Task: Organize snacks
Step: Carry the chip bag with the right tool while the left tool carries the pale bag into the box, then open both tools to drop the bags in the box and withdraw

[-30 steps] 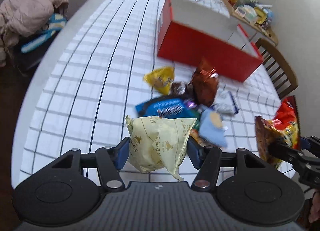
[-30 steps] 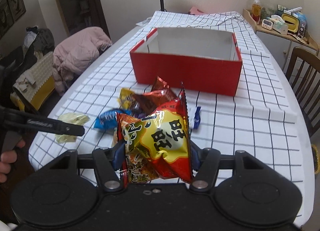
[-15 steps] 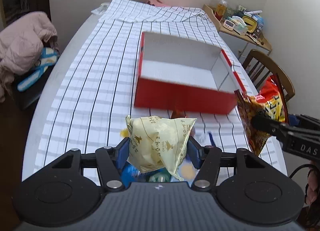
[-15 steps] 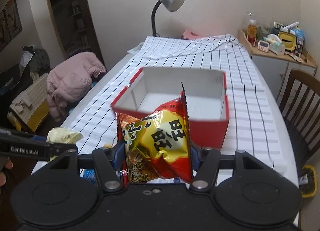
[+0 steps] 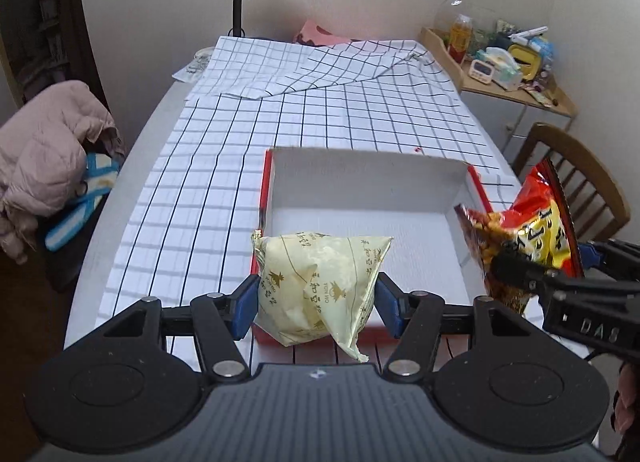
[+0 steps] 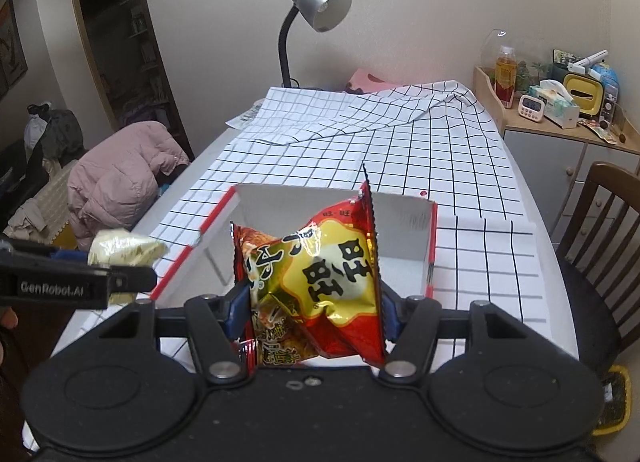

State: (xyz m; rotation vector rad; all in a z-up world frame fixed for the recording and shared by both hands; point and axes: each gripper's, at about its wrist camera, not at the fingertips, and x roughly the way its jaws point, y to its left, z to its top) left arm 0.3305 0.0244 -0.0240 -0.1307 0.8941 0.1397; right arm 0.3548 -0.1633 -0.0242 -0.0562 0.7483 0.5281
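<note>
Two packets hang over the near edge of the red box (image 5: 266,198), one in each gripper. On the left, the left gripper (image 5: 316,298) is clamped on the pale yellow bag (image 5: 320,282); on the right, the right gripper (image 6: 312,302) is clamped on the red bag (image 6: 320,274). Both bags sit just short of the box's bare white floor, which lies ahead and below. Neither hand looks nearer.

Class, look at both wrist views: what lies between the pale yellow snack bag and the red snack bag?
Only the open red box's bare white floor lies between the pale yellow snack bag and the red snack bag, seen best in the left wrist view.
</note>
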